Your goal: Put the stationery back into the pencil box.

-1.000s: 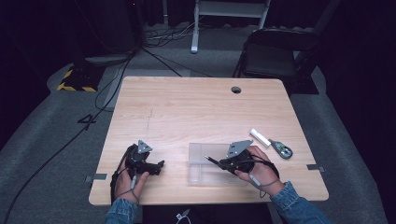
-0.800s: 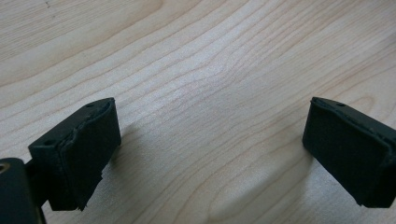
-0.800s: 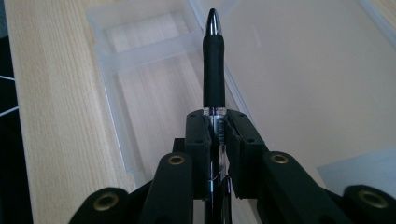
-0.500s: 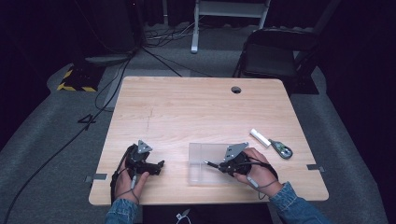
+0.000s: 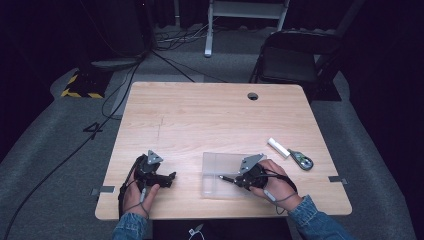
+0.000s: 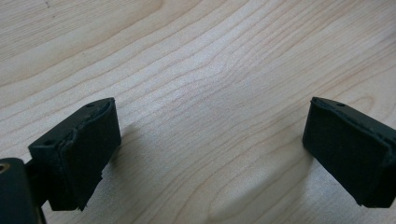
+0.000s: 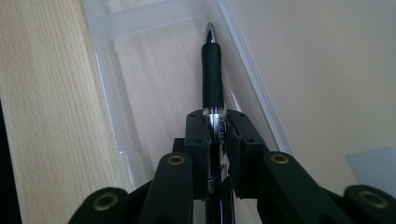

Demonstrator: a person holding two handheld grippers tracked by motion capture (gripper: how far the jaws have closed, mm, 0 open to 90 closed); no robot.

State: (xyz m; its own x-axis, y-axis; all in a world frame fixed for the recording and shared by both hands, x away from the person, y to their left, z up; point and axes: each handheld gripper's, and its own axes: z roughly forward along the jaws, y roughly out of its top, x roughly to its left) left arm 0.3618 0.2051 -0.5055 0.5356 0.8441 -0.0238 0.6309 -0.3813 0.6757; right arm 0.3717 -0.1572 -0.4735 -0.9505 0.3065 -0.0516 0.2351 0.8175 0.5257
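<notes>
My right gripper (image 7: 217, 128) is shut on a black pen (image 7: 211, 74) with a silver tip, which points out ahead of the jaws over a clear plastic tray (image 7: 105, 70). In the high view the right gripper (image 5: 235, 180) lies low over the tray (image 5: 212, 162) near the table's front, and the pen (image 5: 223, 178) points left. My left gripper (image 6: 208, 154) stands open over bare wood, nothing between its pads. From above, the left gripper (image 5: 167, 179) rests on the table at the front left.
A white tube (image 5: 277, 147) and a small grey-green tool (image 5: 301, 160) lie to the right of the tray. The wooden table (image 5: 200, 115) has a round cable hole (image 5: 252, 96) at the back. A black chair (image 5: 295, 55) stands behind the table.
The right hand has shifted slightly left with the pen, further over the tray. The left hand has kept still.
</notes>
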